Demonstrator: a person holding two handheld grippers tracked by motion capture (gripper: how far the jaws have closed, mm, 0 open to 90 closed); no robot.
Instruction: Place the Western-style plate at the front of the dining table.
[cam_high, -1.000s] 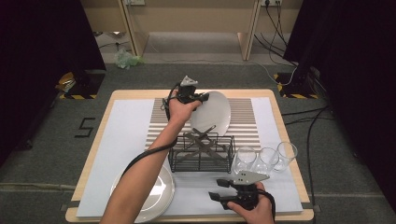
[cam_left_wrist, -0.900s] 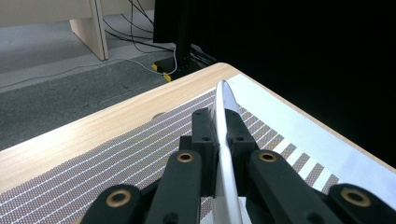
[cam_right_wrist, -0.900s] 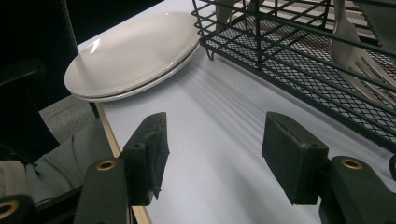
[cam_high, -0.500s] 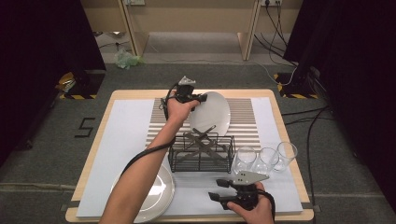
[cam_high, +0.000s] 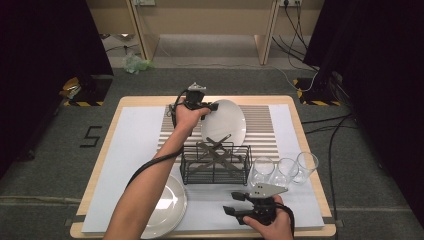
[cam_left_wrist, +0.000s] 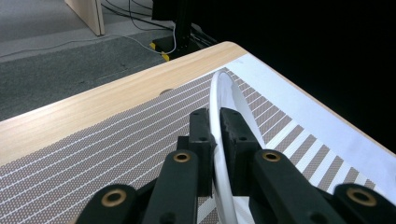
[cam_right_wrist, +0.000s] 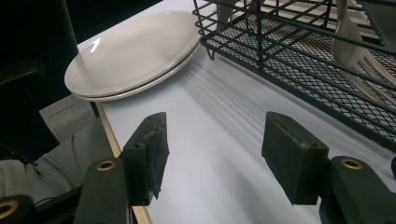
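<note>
The left gripper (cam_high: 212, 106) is at the far side of the table (cam_high: 130, 102), over the striped mat (cam_high: 260, 120). It pinches the rim of a white plate (cam_high: 225, 122). In the left gripper view, the two jaws are pressed on the thin edge of the plate (cam_left_wrist: 222, 140) from both sides, and the plate stands on its edge there, above the mat (cam_left_wrist: 93, 154). In the high view the plate is just behind the black wire rack (cam_high: 216, 162), and its near edge is hidden behind the rack's crossed bars. The right gripper (cam_high: 240, 202) is at the near edge of the table, in front of the rack. Its jaws are spread wide and nothing is between them; only the pale table cover (cam_right_wrist: 219, 154) is seen under them. Two more plates (cam_right_wrist: 133, 53) lie stacked at the near left corner, just beside the rack (cam_right_wrist: 299, 51). Three glasses (cam_high: 285, 170) stand in a row to the right of the rack.
</note>
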